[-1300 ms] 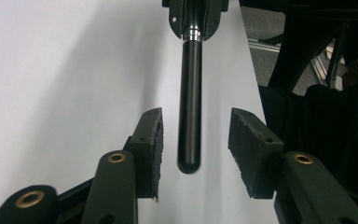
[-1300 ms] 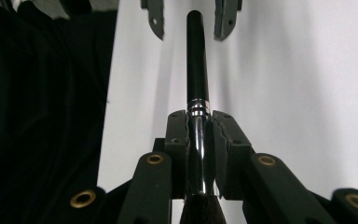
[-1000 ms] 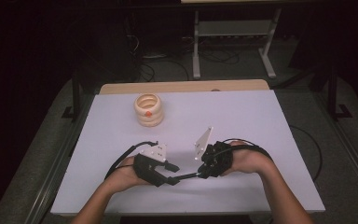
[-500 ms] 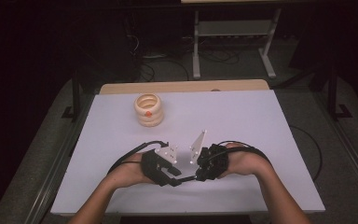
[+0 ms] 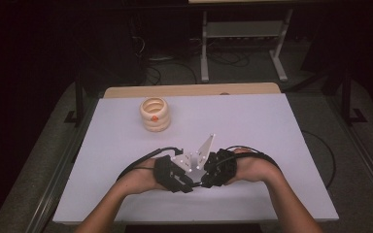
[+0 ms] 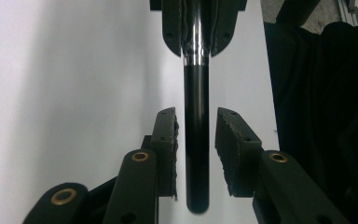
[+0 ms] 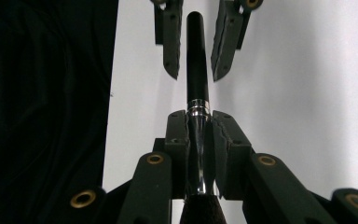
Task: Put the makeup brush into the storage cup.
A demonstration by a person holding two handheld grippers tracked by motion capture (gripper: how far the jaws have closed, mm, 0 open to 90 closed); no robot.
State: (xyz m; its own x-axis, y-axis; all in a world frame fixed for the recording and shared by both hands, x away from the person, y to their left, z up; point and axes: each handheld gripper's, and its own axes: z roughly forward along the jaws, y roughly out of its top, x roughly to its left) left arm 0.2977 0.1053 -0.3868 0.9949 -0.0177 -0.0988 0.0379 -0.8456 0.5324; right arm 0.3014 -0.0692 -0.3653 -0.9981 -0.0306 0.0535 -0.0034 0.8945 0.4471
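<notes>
A slim pen [image 6: 197,140] is showing a glossy black barrel with a rounded end and a polished chrome section ringed by a thin silver band; no brand or writing is readable on it. The right tool [image 7: 199,135] is pinching the pen by its chrome part, holding it level just above the white surface [image 5: 252,126], near the front edge. The left tool [image 6: 196,140] is facing it, its jaws having just been closing around the black barrel, one pad sitting close against it and the other a little apart. A stack of wooden rings [image 5: 155,114] is standing well apart, farther back.
</notes>
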